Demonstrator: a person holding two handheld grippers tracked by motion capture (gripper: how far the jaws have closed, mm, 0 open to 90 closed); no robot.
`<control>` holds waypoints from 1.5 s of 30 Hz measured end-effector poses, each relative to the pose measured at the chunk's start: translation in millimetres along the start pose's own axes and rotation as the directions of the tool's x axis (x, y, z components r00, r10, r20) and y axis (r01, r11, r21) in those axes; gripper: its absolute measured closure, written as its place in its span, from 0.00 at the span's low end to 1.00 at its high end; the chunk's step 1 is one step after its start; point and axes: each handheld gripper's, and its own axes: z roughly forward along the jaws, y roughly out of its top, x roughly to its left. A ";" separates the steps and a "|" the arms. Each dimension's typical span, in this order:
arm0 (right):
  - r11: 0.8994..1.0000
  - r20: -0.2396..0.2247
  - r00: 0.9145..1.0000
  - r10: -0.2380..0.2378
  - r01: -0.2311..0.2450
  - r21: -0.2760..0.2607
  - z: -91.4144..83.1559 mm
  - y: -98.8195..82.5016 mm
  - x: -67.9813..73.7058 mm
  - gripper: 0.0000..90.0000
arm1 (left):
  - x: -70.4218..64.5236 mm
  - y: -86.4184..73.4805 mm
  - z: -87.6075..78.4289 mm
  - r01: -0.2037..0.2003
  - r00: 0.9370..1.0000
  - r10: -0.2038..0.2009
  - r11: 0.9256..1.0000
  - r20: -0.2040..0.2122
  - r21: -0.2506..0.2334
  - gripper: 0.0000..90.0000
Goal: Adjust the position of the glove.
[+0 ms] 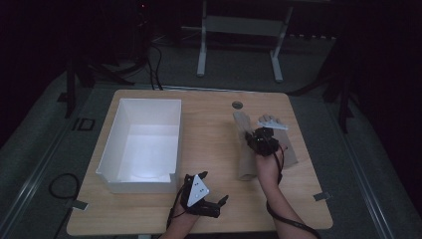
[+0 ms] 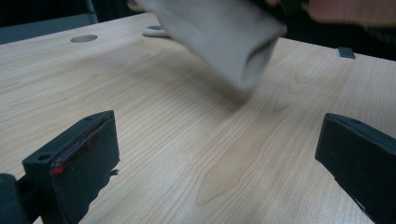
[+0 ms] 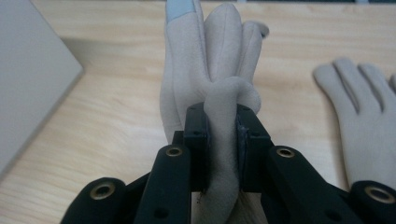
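Item one: beige glove point(image 3: 210, 74), pinched in a fold between the jaws of my right gripper point(image 3: 223, 135), which are clamped narrow on the fabric; its fingers point away from me over the table, one fingertip carrying a pale grey patch. From above, this glove point(image 1: 244, 149) runs lengthwise over the right half of the wooden table point(image 1: 209, 139), with my right gripper point(image 1: 262, 141) on it toward the finger end and its cuff toward me. From my left gripper's camera the cuff end point(image 2: 224, 42) is blurred and appears raised off the wood, its opening facing me. Item two: second beige glove point(image 3: 364, 121), lying flat on the table just to the right of the first, fingers pointing away; in the high view it point(image 1: 286, 147) is partly covered by my right hand. Item three: my left gripper point(image 1: 219, 203), near the front edge of the table, well apart from both gloves, jaws spread wide with bare wood between them point(image 2: 219, 154). Item four: white open box point(image 1: 142, 144), on the left half of the table, beside my left gripper. Item five: round hole point(image 1: 237, 105) in the tabletop, near the far edge, just beyond the glove fingertips.
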 end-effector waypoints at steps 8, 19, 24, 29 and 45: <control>0.997 0.024 1.000 0.001 -0.003 0.080 32.0 -30.8 0.8 0.86 | -0.3 0.1 0.7 0.005 1.000 -0.005 1.000 0.005 -0.002 0.00; 0.992 0.034 0.996 -0.081 0.077 0.103 54.7 -55.5 6.5 0.61 | -0.4 0.1 0.5 0.004 1.000 -0.004 1.000 0.014 -0.003 0.00; 0.987 0.062 0.988 -0.141 0.135 0.088 56.6 -60.8 15.2 0.52 | -0.6 0.2 0.6 0.002 1.000 -0.002 1.000 0.015 -0.003 0.00; 0.986 0.066 0.987 -0.144 0.137 0.093 60.3 -58.9 17.7 0.42 | -0.8 0.2 0.7 0.004 1.000 -0.004 1.000 0.018 -0.004 0.00; 0.986 -0.042 0.985 -0.167 0.166 -0.033 18.1 -22.7 -27.7 0.49 | -0.6 0.1 0.5 0.004 1.000 -0.004 1.000 0.024 -0.006 0.00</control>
